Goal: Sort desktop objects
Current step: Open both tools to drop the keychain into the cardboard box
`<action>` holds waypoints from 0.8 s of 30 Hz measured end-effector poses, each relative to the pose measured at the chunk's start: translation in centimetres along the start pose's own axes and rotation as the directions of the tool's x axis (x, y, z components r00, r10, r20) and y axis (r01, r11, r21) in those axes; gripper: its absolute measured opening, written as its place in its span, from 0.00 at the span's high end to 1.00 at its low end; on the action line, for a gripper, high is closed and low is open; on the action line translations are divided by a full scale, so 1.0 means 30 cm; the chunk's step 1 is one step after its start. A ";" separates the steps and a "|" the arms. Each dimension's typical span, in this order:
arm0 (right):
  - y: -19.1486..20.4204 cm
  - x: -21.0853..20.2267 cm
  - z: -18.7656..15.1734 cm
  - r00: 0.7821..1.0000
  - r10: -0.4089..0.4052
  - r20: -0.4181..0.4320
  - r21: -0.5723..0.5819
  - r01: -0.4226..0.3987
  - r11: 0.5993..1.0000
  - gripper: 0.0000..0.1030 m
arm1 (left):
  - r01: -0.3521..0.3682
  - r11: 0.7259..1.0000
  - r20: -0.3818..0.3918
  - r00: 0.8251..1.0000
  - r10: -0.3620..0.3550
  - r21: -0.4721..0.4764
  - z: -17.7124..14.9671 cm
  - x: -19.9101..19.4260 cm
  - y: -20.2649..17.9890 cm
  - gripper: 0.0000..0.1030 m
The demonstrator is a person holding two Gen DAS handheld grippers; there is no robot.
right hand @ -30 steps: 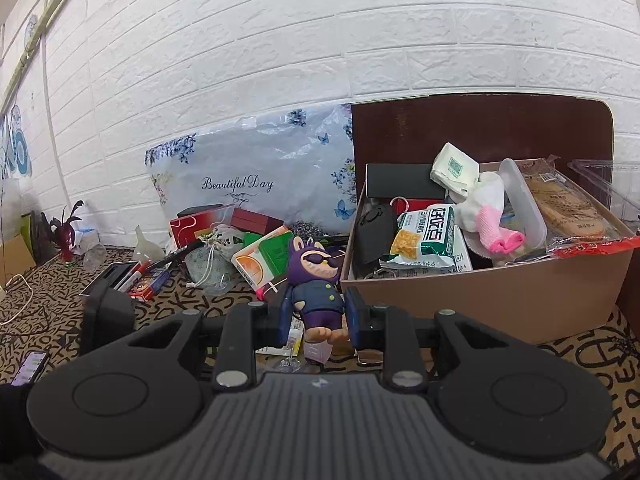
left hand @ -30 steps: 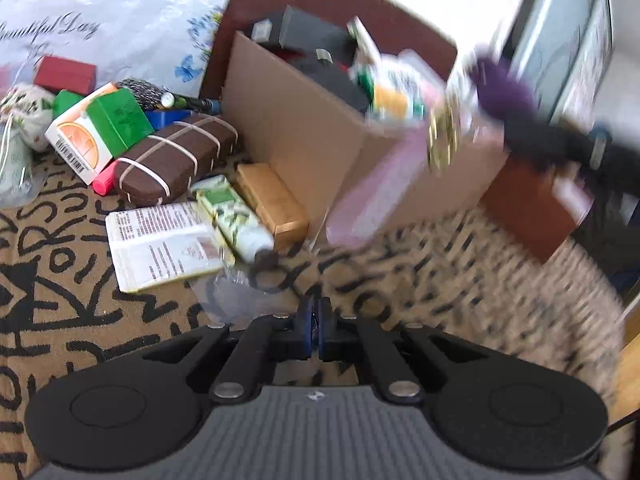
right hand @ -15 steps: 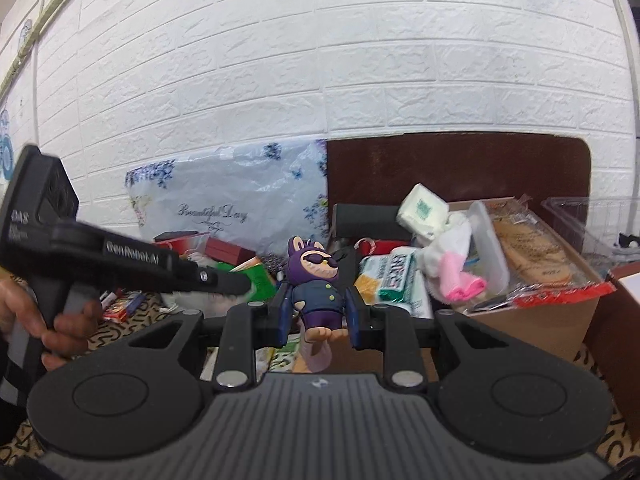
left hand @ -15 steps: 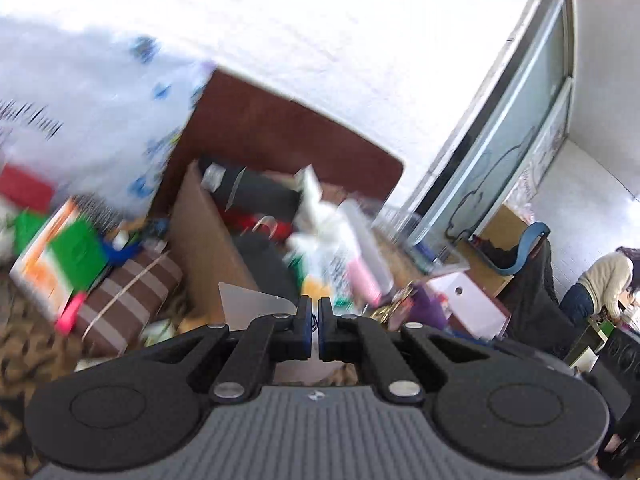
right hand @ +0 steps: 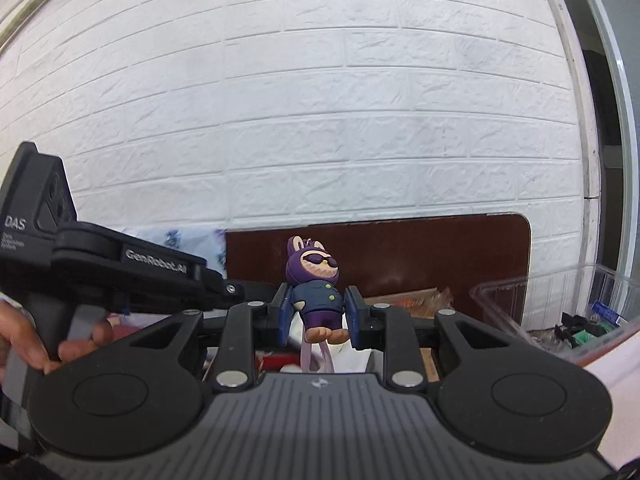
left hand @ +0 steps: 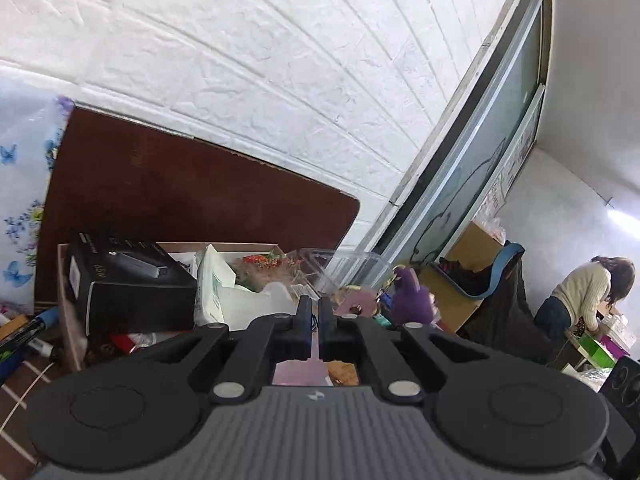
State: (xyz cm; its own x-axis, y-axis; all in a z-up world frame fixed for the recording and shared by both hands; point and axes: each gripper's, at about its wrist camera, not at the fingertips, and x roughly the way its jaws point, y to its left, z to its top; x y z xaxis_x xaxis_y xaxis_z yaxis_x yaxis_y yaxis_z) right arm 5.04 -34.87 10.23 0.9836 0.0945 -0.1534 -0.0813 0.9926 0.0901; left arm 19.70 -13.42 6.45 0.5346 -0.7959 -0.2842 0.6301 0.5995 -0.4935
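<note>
My right gripper [right hand: 319, 312] is shut on a purple rabbit figure in a dark blue suit [right hand: 316, 284], held upright in the air above the cardboard box. The figure's back also shows in the left wrist view [left hand: 412, 296]. My left gripper [left hand: 314, 316] is shut on a thin pink packet [left hand: 298, 372] that hangs below its fingers, over the cardboard box [left hand: 66, 312]. The left gripper's body shows at the left of the right wrist view [right hand: 120, 276]. The box holds a black carton [left hand: 128, 292], a white pack [left hand: 214, 284] and snack bags.
A dark brown board [left hand: 160, 196] leans on the white brick wall behind the box. A clear plastic tub [right hand: 560, 312] stands to the right. A flowered plastic bag [left hand: 24, 200] and pens [left hand: 28, 328] lie left of the box. A person [left hand: 580, 296] is far right.
Both grippers have risen and tilted upward; the wall now fills both views. The left gripper came up from the table with the pink packet to beside the right gripper.
</note>
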 end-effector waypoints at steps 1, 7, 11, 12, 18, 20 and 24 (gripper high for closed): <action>-0.008 0.035 -0.020 0.999 -0.004 -0.035 -0.012 0.003 1.000 0.74 | -0.016 1.000 -0.012 1.000 0.016 -0.005 -0.009 0.029 0.017 1.00; 0.006 0.186 -0.222 0.951 -0.073 -0.300 -0.138 0.033 0.990 0.72 | -0.112 0.993 -0.071 0.991 0.109 -0.034 -0.092 0.088 0.132 0.58; 0.004 0.193 -0.256 0.950 -0.071 -0.305 -0.108 0.040 0.993 0.68 | -0.114 0.993 -0.079 0.991 0.111 -0.038 -0.107 0.064 0.156 0.43; 0.006 0.191 -0.256 0.949 -0.074 -0.305 -0.105 0.043 0.993 0.66 | -0.111 0.993 -0.074 0.991 0.108 -0.043 -0.108 0.054 0.159 0.34; 0.023 0.146 -0.261 0.953 -0.105 -0.285 -0.112 0.075 0.991 0.53 | -0.096 0.994 -0.042 0.995 0.094 -0.046 -0.112 -0.001 0.138 0.13; 0.027 0.125 -0.261 0.951 -0.108 -0.289 -0.107 0.080 0.991 0.45 | -0.098 0.995 -0.042 0.994 0.097 -0.032 -0.122 -0.018 0.123 0.09; 0.046 0.089 -0.257 0.954 -0.112 -0.279 -0.118 0.082 0.990 0.37 | -0.123 0.992 -0.048 0.991 0.122 -0.018 -0.155 -0.059 0.089 0.03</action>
State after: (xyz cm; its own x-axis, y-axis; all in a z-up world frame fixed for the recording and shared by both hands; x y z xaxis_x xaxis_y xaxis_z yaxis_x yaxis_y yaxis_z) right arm 6.32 -32.67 2.37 0.9025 -0.0002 -0.4307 -0.0186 0.9990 -0.0396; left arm 17.82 -10.79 1.81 0.5803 -0.7196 -0.3812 0.5494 0.6915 -0.4690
